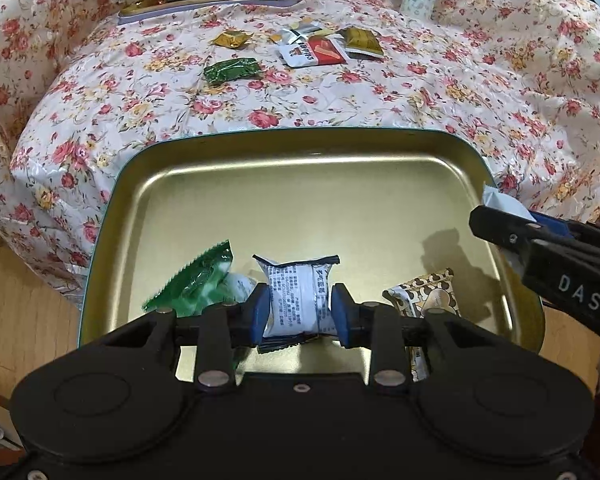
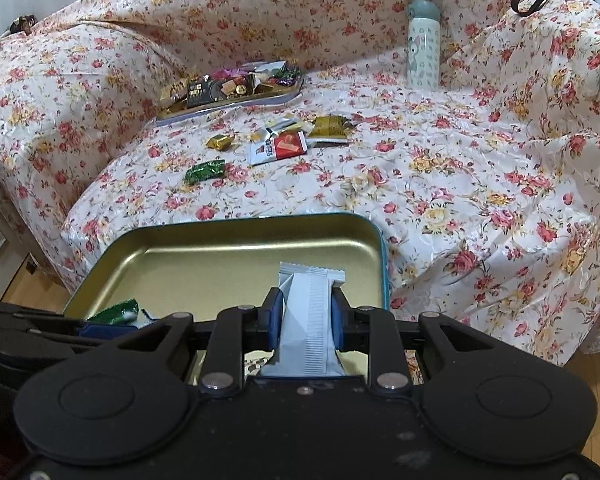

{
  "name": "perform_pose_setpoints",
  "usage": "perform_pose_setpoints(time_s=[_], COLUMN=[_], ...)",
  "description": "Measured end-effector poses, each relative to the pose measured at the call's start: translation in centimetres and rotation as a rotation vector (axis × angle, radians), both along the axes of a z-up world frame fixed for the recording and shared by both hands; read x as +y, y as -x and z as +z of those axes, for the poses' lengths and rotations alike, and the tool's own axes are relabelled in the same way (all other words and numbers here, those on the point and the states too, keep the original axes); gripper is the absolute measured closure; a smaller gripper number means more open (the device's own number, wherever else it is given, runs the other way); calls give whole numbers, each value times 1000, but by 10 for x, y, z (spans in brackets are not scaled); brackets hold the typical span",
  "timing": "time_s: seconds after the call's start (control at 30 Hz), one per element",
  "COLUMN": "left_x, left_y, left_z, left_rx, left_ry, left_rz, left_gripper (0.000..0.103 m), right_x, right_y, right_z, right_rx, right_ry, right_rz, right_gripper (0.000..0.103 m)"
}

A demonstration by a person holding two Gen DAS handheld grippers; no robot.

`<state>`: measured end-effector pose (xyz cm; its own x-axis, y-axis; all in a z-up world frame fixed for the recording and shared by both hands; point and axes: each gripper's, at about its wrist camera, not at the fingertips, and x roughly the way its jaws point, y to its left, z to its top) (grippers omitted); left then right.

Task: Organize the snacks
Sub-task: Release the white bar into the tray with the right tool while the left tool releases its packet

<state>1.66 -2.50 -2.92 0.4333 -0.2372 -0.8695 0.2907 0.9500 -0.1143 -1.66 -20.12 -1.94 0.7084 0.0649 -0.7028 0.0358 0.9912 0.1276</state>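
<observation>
A gold tin tray (image 1: 300, 184) with a teal rim sits close in front of me, over the edge of the floral-covered surface. In the left wrist view my left gripper (image 1: 300, 312) is shut on a white printed snack packet (image 1: 296, 292) just above the tray floor. A green packet (image 1: 196, 280) and a brown patterned packet (image 1: 424, 292) lie in the tray on either side. My right gripper (image 2: 306, 316) is shut on a plain white wrapper (image 2: 308, 320) held upright over the tray's (image 2: 220, 256) near right part. It enters the left wrist view at the right (image 1: 540, 248).
Loose snacks lie on the floral cloth beyond the tray: a green candy (image 2: 206, 171), a gold one (image 2: 220, 142), a red-and-white packet (image 2: 278, 148) and an olive packet (image 2: 331, 126). A second tray (image 2: 228, 92) full of snacks and a pale bottle (image 2: 422, 46) stand further back. Wooden floor lies below.
</observation>
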Motion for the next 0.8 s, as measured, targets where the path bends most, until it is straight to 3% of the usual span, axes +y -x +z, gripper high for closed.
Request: perform_pose_setpoints(time_s=[0.8], left_x=[4], left_y=[8], left_z=[12], left_rx=[-89], left_ry=[-51], left_rz=[52], left_gripper=[60], right_x=[6], right_y=[-2], right_z=[-10], right_rx=[36], right_ry=[20], right_rz=[29], right_gripper=[78])
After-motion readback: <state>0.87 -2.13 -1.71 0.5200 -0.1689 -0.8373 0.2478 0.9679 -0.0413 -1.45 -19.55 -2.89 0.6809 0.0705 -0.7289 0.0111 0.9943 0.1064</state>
